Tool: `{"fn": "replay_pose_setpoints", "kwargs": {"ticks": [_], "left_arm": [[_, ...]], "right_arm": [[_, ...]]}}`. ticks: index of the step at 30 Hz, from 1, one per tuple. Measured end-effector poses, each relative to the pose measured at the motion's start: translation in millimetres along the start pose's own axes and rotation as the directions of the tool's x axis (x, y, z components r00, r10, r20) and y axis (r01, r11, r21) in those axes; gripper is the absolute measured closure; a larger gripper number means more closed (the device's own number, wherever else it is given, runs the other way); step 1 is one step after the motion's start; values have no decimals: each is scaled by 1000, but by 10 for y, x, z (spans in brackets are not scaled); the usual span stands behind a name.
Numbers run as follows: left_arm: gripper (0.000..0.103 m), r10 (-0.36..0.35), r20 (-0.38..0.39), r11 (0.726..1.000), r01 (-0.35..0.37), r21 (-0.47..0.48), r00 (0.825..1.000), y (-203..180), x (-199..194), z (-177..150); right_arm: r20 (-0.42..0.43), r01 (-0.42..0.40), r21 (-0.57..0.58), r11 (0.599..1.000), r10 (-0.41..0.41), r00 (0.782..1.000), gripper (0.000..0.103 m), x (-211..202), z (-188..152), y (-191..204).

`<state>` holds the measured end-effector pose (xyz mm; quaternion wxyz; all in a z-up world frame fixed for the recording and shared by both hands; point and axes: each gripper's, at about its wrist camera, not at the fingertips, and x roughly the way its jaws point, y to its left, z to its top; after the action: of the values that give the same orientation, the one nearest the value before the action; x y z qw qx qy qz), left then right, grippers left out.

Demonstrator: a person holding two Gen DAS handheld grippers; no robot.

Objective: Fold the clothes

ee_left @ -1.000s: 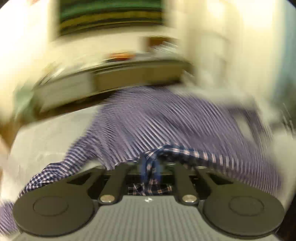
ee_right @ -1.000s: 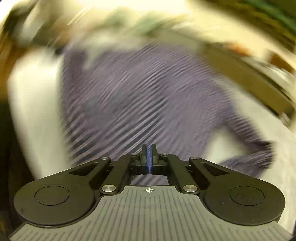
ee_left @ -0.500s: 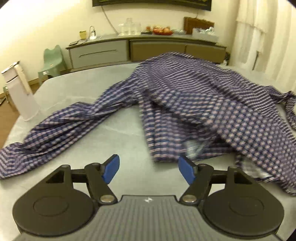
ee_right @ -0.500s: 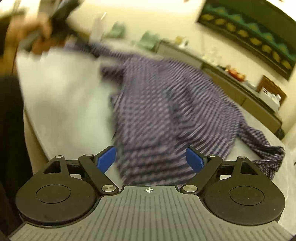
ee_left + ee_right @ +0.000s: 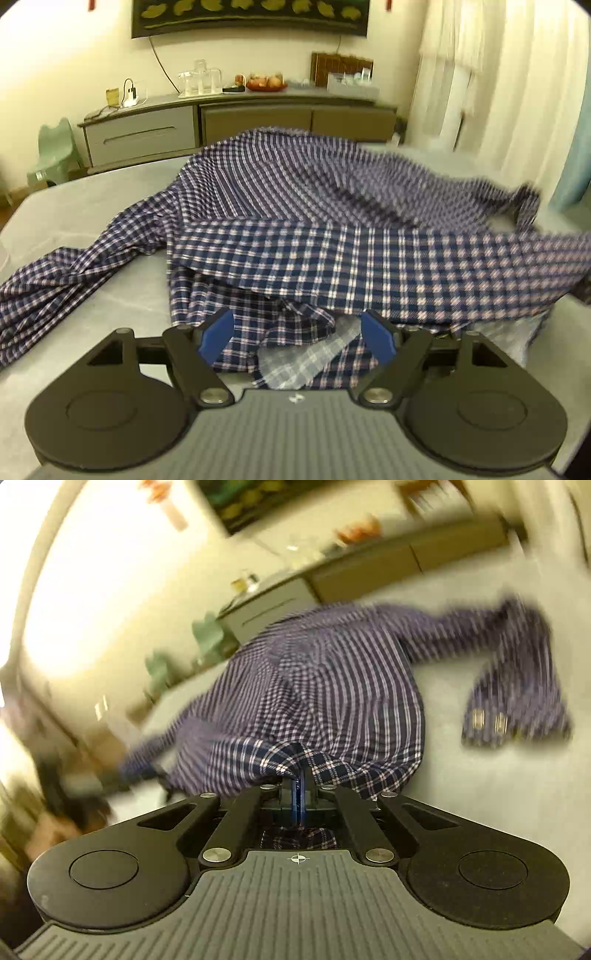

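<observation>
Plaid shirt (image 5: pixel 332 229), spread rumpled across the grey table (image 5: pixel 74 206); we see one sleeve trailing left, a cuff (image 5: pixel 513 716) lying apart at right. L gripper (image 5: pixel 297 338): jaws wide over the near hem, nothing pinched. R gripper (image 5: pixel 300 794): jaws closed tight w/ a fold of shirt fabric between them.

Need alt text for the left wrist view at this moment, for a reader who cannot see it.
The open left gripper hangs just over the near edge of a crumpled blue plaid shirt lying on a grey table, its blue fingertips either side of the fabric without pinching it. A sideboard stands behind.
</observation>
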<state>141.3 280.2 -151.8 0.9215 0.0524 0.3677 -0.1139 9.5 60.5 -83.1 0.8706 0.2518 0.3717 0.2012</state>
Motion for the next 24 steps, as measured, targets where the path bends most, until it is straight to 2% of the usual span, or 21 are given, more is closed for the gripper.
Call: {"fn": "replay_pose_setpoints", "kwargs": {"ticks": [2, 3, 4, 5, 7, 9, 11, 12, 13, 14, 15, 16, 17, 18, 19, 20, 21, 22, 24], "left_arm": [[72, 16, -54, 1000, -16, 0, 998, -58, 135, -26], [99, 25, -89, 999, -27, -22, 996, -58, 194, -35], [103, 1, -106, 996, -10, -86, 994, -13, 178, -50], [103, -47, -100, 988, 31, -154, 994, 35, 67, -78], [103, -130, -62, 966, 112, -231, 990, 52, -351, -178], [103, -242, -17, 929, 227, -294, 970, 58, -909, -357], [103, -285, 0, 904, 269, -331, 958, 56, -1346, -535], [101, -280, 3, 913, 267, -307, 960, 29, -1476, -589], [93, -248, -3, 935, 239, -263, 969, -18, -1534, -611], [87, -207, -4, 953, 201, -228, 978, -66, -1512, -610], [71, -165, -2, 967, 162, -195, 986, -113, -1477, -606], [52, -123, 2, 979, 122, -162, 992, -161, -1442, -602], [47, -91, 12, 989, 92, -113, 996, -204, -1362, -593], [45, -44, 24, 997, 46, -69, 999, -277, -1273, -577], [42, -2, 26, 1000, 2, -13, 1000, -378, -1165, -541], [41, 14, 27, 999, -15, 36, 1000, -450, -1053, -498], [41, 26, 28, 996, -28, 83, 999, -517, -940, -455], [39, 45, 24, 992, -47, 120, 999, -600, -809, -413], [41, 35, -1, 983, -34, 180, 999, -713, -533, -355]], "right_arm": [[-11, -10, 54, 999, 11, 1000, 102, 73, -35, -78], [-18, -20, 72, 997, 21, 1000, 102, 104, -62, -100], [-23, -34, 81, 996, 36, 999, 102, 121, -78, -96], [-26, -50, 87, 995, 52, 998, 102, 107, -78, -81], [-27, -88, 98, 991, 91, 996, 102, 20, -65, -60], [-18, -136, 103, 985, 139, 990, 102, -188, -33, -51], [-18, -75, 34, 997, 76, 997, 102, -420, -63, -31], [-17, -30, -7, 1000, 30, 999, 101, -516, -83, -26], [-15, 16, -49, 999, -16, 1000, 97, -611, -102, -21], [-7, 109, -105, 988, -111, 994, 88, -624, -125, -31], [14, 236, -168, 957, -237, 971, 65, -568, -152, -41], [63, 357, -233, 905, -352, 934, 59, -514, -203, -2], [133, 473, -297, 829, -455, 881, 59, -467, -270, 68], [193, 524, -338, 782, -487, 852, 59, -462, -348, 183], [209, 488, -358, 796, -441, 873, 59, -492, -422, 323], [201, 419, -372, 828, -369, 907, 56, -523, -485, 456], [167, 346, -379, 858, -305, 938, 51, -483, -548, 563], [113, 270, -378, 886, -245, 963, 51, -387, -612, 649], [6, 113, -362, 925, -119, 993, 48, -197, -741, 822]]}}
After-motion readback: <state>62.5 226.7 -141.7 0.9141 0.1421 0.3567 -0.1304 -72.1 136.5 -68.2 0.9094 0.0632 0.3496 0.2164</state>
